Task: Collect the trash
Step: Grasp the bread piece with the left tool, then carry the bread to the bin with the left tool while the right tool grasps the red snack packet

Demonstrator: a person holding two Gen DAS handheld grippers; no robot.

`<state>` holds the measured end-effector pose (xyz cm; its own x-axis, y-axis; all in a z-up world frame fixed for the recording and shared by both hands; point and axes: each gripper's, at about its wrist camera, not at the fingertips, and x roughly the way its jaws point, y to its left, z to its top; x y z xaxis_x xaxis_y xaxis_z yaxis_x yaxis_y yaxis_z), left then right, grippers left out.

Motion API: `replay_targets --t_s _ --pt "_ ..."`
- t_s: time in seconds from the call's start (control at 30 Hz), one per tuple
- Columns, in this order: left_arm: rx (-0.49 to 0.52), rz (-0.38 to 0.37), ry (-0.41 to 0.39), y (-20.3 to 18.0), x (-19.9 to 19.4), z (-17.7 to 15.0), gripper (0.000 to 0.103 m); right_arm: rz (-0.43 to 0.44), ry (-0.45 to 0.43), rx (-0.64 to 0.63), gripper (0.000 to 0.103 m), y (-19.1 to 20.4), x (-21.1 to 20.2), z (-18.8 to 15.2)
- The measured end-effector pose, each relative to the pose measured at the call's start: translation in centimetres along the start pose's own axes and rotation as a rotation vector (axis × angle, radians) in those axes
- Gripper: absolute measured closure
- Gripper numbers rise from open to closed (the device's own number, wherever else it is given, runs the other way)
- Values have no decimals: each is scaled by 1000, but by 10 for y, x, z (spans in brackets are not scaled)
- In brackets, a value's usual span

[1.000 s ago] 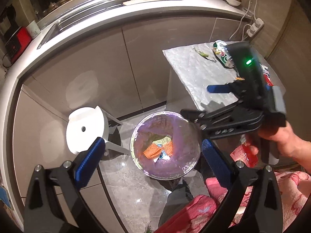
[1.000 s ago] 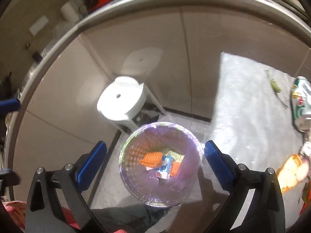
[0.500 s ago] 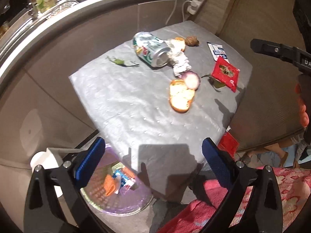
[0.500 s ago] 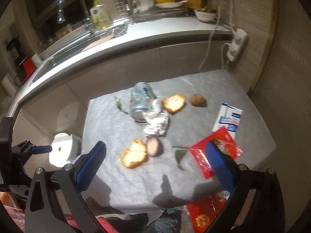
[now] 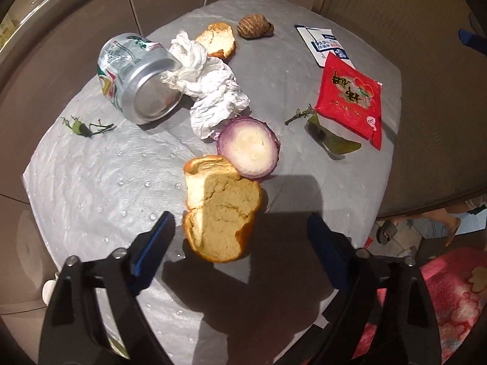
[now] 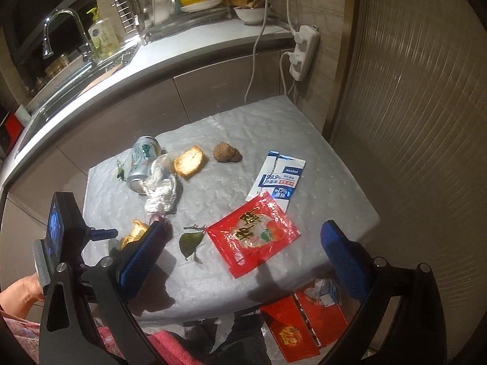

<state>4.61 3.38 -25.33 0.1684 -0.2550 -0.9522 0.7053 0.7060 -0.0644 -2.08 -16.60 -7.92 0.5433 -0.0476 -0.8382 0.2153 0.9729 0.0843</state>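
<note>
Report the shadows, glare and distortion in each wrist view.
Left wrist view: a hard dark shadow covers the near table and half the bread; the can base glints; the edges bow. Right wrist view: glare on the red packet; the counter curves strongly; dim corners.

A small counter (image 6: 319, 164) under a grey dimpled cover stands against taupe cabinet doors (image 6: 213, 88). Behind runs a pale worktop (image 6: 188, 45) with a chrome tap (image 6: 61, 27), a soap bottle (image 6: 103, 38) and a dish rack (image 6: 182, 0). A white power strip (image 6: 304, 51) hangs on the ribbed beige wall (image 6: 411, 106). Warm light casts dark shadows near the front edge.
</note>
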Motion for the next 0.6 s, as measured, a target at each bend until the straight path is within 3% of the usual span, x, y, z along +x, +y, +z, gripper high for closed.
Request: replay_targets --t_s 0.07,0.17,0.23,0.3,0.6 --pt "4 19 15 0 8 3 49 3 5 7 2 -7 3 2" --pt "9 37 21 0 13 8 65 10 10 6 2 -13 8 6" --pt "-7 27 24 5 13 10 71 16 12 -2 2 -16 11 8" --pt "-38 -33 29 12 10 12 94 21 16 -6 2 -18 14 10" --pt "-104 -11 7 25 -16 6 96 29 108 3 2 -45 61 -6"
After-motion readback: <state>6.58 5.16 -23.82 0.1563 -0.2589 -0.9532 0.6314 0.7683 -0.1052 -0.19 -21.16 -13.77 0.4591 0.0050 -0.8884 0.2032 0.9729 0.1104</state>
